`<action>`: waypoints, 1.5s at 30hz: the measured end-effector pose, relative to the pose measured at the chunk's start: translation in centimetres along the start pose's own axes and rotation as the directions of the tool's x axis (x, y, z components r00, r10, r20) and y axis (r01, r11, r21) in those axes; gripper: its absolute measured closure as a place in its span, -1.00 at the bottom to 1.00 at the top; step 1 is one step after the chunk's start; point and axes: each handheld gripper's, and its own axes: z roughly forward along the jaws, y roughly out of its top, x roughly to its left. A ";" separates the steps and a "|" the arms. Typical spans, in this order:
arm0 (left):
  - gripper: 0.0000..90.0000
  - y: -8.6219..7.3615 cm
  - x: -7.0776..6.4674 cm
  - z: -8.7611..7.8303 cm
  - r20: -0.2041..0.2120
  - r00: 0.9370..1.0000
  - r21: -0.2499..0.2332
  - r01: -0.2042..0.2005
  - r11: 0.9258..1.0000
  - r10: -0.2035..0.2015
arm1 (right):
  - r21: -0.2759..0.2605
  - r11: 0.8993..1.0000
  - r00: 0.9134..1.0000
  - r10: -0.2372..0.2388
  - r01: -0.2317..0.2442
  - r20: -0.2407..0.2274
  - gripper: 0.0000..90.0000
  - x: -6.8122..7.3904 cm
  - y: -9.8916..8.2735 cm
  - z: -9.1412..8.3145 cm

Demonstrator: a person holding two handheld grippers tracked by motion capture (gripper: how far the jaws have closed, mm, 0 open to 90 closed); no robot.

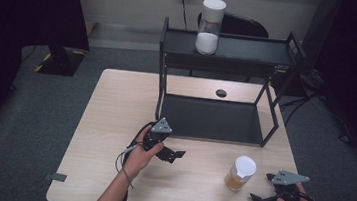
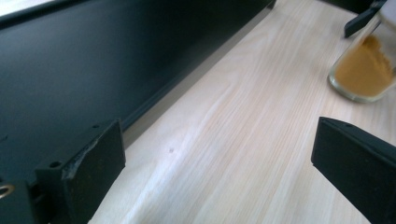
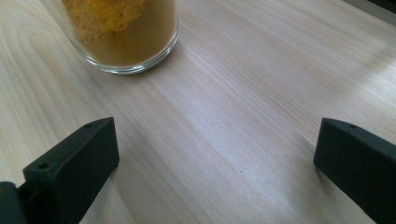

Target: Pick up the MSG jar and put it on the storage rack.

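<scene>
room: dim space, grey carpet, a wall socket behind, dark shapes at either side.
worktop (image 1: 116,104): pale wood, grain plain in both gripper views, a small dark hole near its far edge.
rack (image 1: 270,115): black two-tier metal shelf on the far half of the worktop; lower tray bare, upper tray carrying one jar.
white jar (image 1: 209,26): tall, white-capped, white powder in the bottom, upright on the upper tray, well apart from both grippers.
orange jar (image 1: 240,173): the thing in hand – a short clear glass with a white lid, holding orange-brown powder, on the worktop in front of the rack, toward the right front.
axis: its long axis runs straight up, lid on top, base flat on the wood; no tilt that i can tell.
right gripper (image 1: 262,196): just beside the orange jar on its right, jaws spread wide and holding nothing; in the right gripper view the glass base sits ahead and off to the left of the gap.
left gripper (image 1: 176,155): near the rack's front edge, jaws also wide and holding nothing, pointed toward the orange jar, which shows far off in its own view.
step, as i judge it: the right gripper lining up for a grasp.
doing it well: swing left until the glass sits centred between the jaws, stay level, close on the straight wall below the lid – not on the lid – and squeeze gently so the smooth glass does not slip or tip.
</scene>
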 end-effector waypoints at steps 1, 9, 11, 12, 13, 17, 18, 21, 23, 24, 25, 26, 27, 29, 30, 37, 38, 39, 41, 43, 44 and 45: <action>-0.95 -0.2 0.0 -0.1 -0.001 1.000 0.001 -0.001 1.000 0.001 | 0.000 1.000 1.000 0.000 0.000 0.000 -1.00 0.0 0.0 0.0; -0.95 -1.6 -0.3 -0.8 -0.031 1.000 0.023 -0.001 1.000 0.002 | 0.000 1.000 1.000 0.000 0.000 0.000 -1.00 0.0 0.0 0.0; -0.95 -1.9 -0.4 -0.9 -0.039 0.999 0.027 -0.002 1.000 0.003 | 0.000 1.000 1.000 0.000 0.000 0.000 -1.00 0.0 0.0 0.0; -0.95 -2.1 -0.4 -1.0 -0.043 0.999 0.029 -0.003 1.000 0.004 | 0.000 1.000 1.000 0.000 0.000 0.000 -1.00 0.0 0.0 0.0; -0.95 -2.4 -0.4 -1.2 -0.045 0.999 0.030 0.001 1.000 0.000 | 0.000 1.000 1.000 0.000 0.000 0.000 -1.00 0.0 0.0 0.0; -0.95 -3.4 -0.5 -1.6 -0.068 0.998 0.041 0.005 0.999 -0.002 | 0.000 1.000 1.000 0.000 0.000 0.000 -1.00 0.0 0.0 0.0; -0.95 -3.5 -0.6 -1.7 -0.073 0.997 0.042 0.007 0.999 -0.004 | 0.000 1.000 1.000 0.000 0.000 0.000 -1.00 0.0 0.0 0.0; -0.95 -4.0 -0.8 -2.0 -0.090 0.996 0.060 0.004 0.998 0.001 | 0.000 1.000 1.000 0.000 0.000 0.000 -1.00 0.0 0.0 0.0; -0.95 -4.3 -1.0 -2.1 -0.099 0.995 0.071 0.001 0.997 0.006 | 0.000 1.000 1.000 0.000 0.000 0.000 -1.00 0.0 0.0 0.0; -0.95 -4.5 -1.1 -2.1 -0.103 0.995 0.074 0.002 0.997 0.006 | 0.000 1.000 1.000 0.000 0.000 0.000 -1.00 0.0 0.0 0.0; -0.95 -4.7 -1.1 -2.2 -0.105 0.995 0.075 0.005 0.997 0.003 | 0.000 1.000 1.000 0.000 0.000 0.000 -1.00 0.0 0.0 0.0; -0.95 -4.9 -1.1 -2.3 -0.104 0.995 0.078 0.005 0.997 0.003 | 0.000 1.000 1.000 0.000 0.000 0.000 -1.00 0.0 0.0 0.0; -0.95 -5.0 -1.2 -2.4 -0.110 0.994 0.082 0.004 0.997 0.005 | 0.000 1.000 1.000 0.000 0.000 0.000 -1.00 0.0 0.0 0.0; -0.95 -5.3 -1.3 -2.5 -0.118 0.993 0.090 0.003 0.996 0.008 | 0.000 1.000 1.000 0.000 0.000 0.000 -1.00 0.0 0.0 0.0; -0.95 -5.4 -1.3 -2.6 -0.121 0.993 0.094 0.005 0.996 0.006 | 0.000 1.000 1.000 0.000 0.000 0.000 -1.00 0.0 0.0 0.0; -0.96 -5.5 -1.8 -3.0 -0.154 0.987 0.148 -0.012 0.989 0.035 | 0.000 1.000 1.000 0.000 0.000 0.000 -1.00 0.0 0.0 0.0; -0.99 -5.4 -1.9 -3.0 -0.156 0.987 0.150 -0.010 0.989 0.034 | 0.000 1.000 1.000 0.000 0.000 0.000 -1.00 0.0 0.0 0.0; -0.99 -5.5 -2.0 -3.0 -0.163 0.986 0.150 -0.003 0.989 0.028 | 0.000 1.000 1.000 0.000 0.000 0.000 -1.00 0.0 0.0 0.0; -1.00 -5.5 -2.0 -3.0 -0.163 0.986 0.149 0.000 0.989 0.025 | 0.000 1.000 1.000 0.000 0.000 0.000 -1.00 0.0 0.0 0.0; -1.00 -5.5 -2.0 -3.0 -0.163 0.986 0.149 0.000 0.989 0.025 | 0.000 1.000 1.000 0.001 -0.001 0.000 -1.00 0.0 0.0 0.0; -1.00 -5.5 -2.0 -3.0 -0.163 0.986 0.149 0.000 0.989 0.025 | 0.000 1.000 1.000 0.000 0.000 0.000 -1.00 0.0 0.0 0.0; -1.00 -5.5 -2.0 -3.0 -0.163 0.986 0.148 0.000 0.989 0.024 | 0.000 1.000 1.000 0.001 -0.001 0.000 -1.00 0.0 0.0 0.0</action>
